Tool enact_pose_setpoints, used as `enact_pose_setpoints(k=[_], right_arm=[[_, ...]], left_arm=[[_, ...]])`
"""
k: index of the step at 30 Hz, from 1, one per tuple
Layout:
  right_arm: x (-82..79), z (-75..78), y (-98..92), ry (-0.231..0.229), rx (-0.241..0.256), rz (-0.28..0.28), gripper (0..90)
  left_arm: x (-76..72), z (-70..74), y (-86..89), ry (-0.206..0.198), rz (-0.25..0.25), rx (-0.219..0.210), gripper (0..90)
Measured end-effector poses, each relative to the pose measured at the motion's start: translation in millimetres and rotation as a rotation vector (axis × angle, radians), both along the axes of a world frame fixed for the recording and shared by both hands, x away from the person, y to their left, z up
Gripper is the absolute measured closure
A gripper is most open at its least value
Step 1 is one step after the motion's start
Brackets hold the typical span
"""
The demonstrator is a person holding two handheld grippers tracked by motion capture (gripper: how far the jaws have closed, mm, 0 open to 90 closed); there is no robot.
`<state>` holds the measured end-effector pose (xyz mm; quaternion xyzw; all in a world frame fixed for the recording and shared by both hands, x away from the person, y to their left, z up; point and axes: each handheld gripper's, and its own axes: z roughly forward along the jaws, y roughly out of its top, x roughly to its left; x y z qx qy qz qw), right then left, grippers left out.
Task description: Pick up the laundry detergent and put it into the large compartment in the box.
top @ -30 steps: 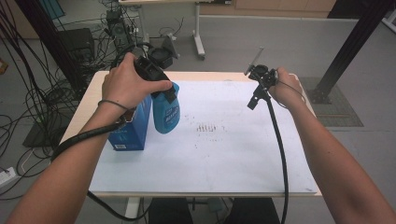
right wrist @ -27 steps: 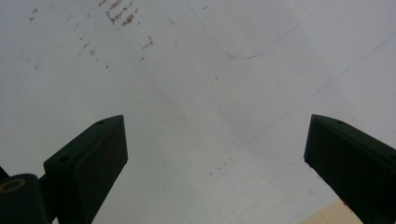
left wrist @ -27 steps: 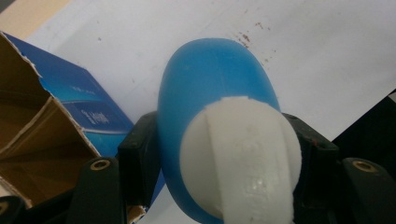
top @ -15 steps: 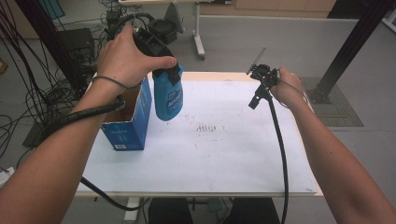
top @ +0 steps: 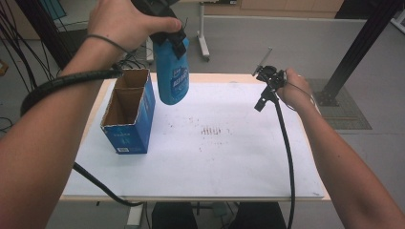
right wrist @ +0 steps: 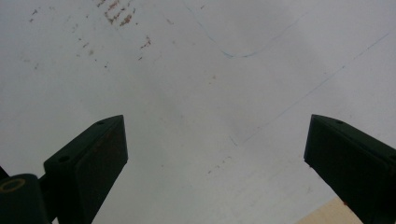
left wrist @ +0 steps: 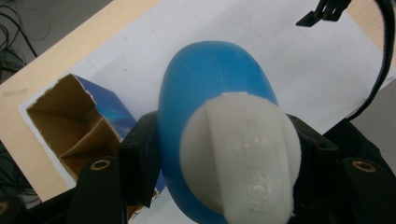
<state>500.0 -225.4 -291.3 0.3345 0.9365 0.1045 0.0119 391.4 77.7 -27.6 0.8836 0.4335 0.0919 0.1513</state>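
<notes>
Above the table's (top: 200, 181) far left part, the left gripper (top: 167, 28) holds a blue bottle (top: 173, 76) in the air, its jaws clamped on the neck just under the white cap (left wrist: 243, 154). The bottle hangs upright, its long axis near vertical, base pointing down at the white sheet. It is clear of the table and sits just to the right of the open blue cardboard box (top: 129, 114), above the level of the box's rim. The box stands on the table's left side with its top torn open; a cardboard divider splits it into two compartments, and both look empty. Any lowering into the box would call for a shift to the left first. The right gripper (right wrist: 215, 154) hovers well apart over the table's far right side, jaws spread wide and holding nothing, so the left hand is much the nearer to the box.
</notes>
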Motion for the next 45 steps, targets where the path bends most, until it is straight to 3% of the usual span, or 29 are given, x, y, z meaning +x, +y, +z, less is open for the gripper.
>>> enact_pose_setpoints(k=[7, 15, 20, 25, 30, 45], right_arm=[[-0.1, 0.1, 0.4, 0.001, -0.001, 0.003, 5.8], [-0.7, 0.7, -1.6, -0.002, 0.004, -0.001, 5.8], [-1.7, 1.7, -2.6, -0.006, 0.003, -0.003, 5.8], [-2.5, 2.7, -2.8, -0.006, 0.003, -0.002, 5.8], [-3.0, 3.3, -3.2, -0.011, 0.006, 0.000, 5.8], [-4.3, 5.1, -2.7, -0.014, 0.002, 0.005, 5.9]], left_arm=[[2.6, 19.0, -0.7, 0.000, 0.009, -0.028, 37.3], [7.5, 18.9, 1.8, -0.001, 0.038, -0.038, 37.3], [13.4, 17.8, 8.7, 0.007, 0.080, -0.057, 37.3], [17.8, 17.8, 18.2, 0.008, 0.118, -0.050, 37.3], [25.1, 16.3, 38.0, 0.013, 0.174, -0.070, 37.3], [36.5, 8.8, 101.5, 0.012, 0.375, -0.062, 37.3]])
